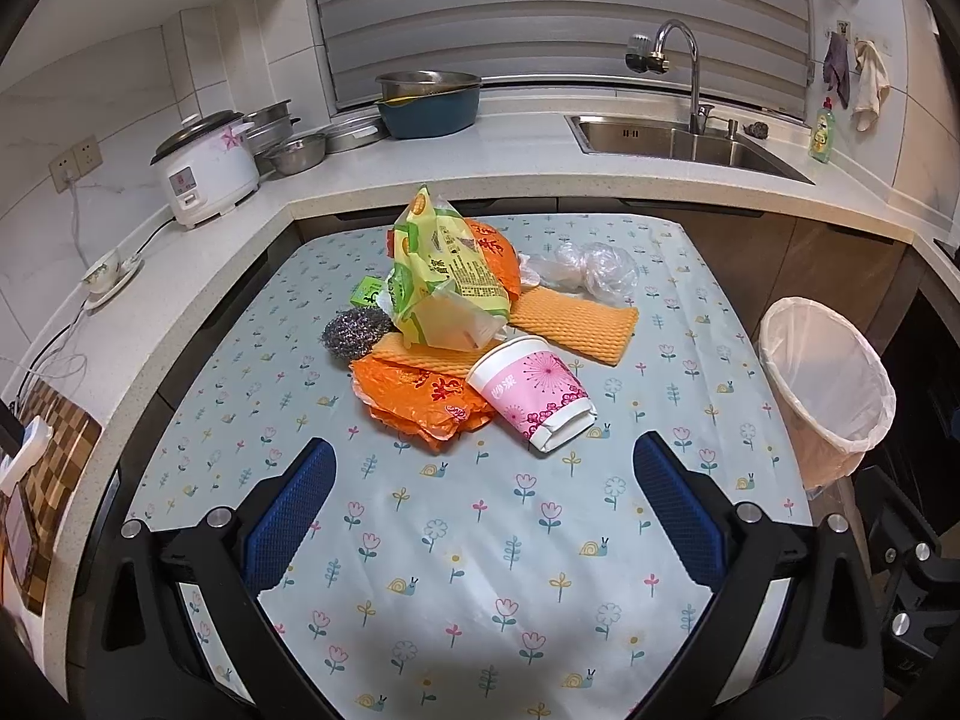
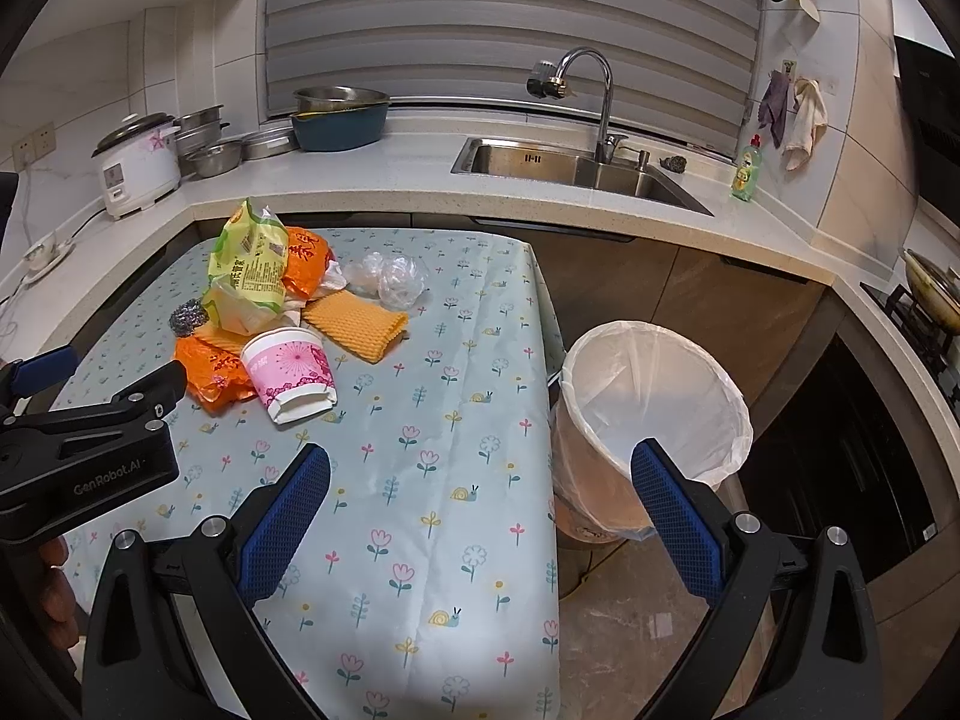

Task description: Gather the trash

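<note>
A heap of trash lies on the flowered tablecloth (image 1: 510, 570): a pink paper cup (image 1: 531, 394) (image 2: 292, 373) on its side, orange plastic bags (image 1: 414, 402), a yellow-green snack bag (image 1: 447, 276) (image 2: 249, 267), an orange foam net (image 1: 573, 318), clear crumpled plastic (image 1: 594, 273) and a steel scrubber (image 1: 355, 333). My left gripper (image 1: 483, 462) hovers open just short of the cup, nothing between its fingers. The right gripper (image 2: 480, 462) is open over the table's right edge. A bin with a white liner (image 2: 648, 414) (image 1: 825, 384) stands on the floor right of the table.
A counter wraps around behind, with a rice cooker (image 1: 204, 171), steel bowls (image 1: 297, 150), a blue basin (image 1: 429, 108), a sink (image 1: 678, 141) and tap, and a dish soap bottle (image 1: 822, 135). A stove with a pan (image 2: 933, 288) is at the far right.
</note>
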Tool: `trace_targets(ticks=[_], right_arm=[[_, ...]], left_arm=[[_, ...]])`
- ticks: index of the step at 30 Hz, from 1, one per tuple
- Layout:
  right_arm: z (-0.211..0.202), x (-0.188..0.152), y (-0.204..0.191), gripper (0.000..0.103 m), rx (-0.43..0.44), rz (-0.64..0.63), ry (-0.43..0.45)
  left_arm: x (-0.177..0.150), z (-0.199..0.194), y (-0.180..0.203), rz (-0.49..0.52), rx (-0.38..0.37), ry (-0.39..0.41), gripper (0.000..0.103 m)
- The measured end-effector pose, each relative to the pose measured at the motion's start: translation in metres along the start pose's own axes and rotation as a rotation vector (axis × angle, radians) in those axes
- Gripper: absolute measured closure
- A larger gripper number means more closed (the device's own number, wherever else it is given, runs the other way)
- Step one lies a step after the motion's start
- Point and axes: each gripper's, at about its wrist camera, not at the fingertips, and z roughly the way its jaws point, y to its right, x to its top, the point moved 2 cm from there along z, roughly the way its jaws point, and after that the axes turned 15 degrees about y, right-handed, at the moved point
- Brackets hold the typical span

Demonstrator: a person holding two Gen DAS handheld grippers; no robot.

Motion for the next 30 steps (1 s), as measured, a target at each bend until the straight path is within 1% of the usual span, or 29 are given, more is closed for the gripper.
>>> trace_targets(ticks=[12, 19, 30], right_arm=[[-0.0006, -0.0001, -0.0012, 0.007, 0.001, 0.000, 0.001], [-0.0012, -0.0001, -0.0011, 0.007, 0.003, 0.000, 0.002], [-0.0023, 0.0005, -0.0023, 0.007, 0.005, 0.003, 0.004]], left_arm=[[-0.0011, -0.0011, -0.0023, -0.002, 0.001, 0.012, 0.008], [-0.0019, 0.0005, -0.0008, -0.005, -0.004, -0.009, 0.008], [-0.0023, -0.0019, 0.0015, 0.003, -0.005, 0.009, 0.008]])
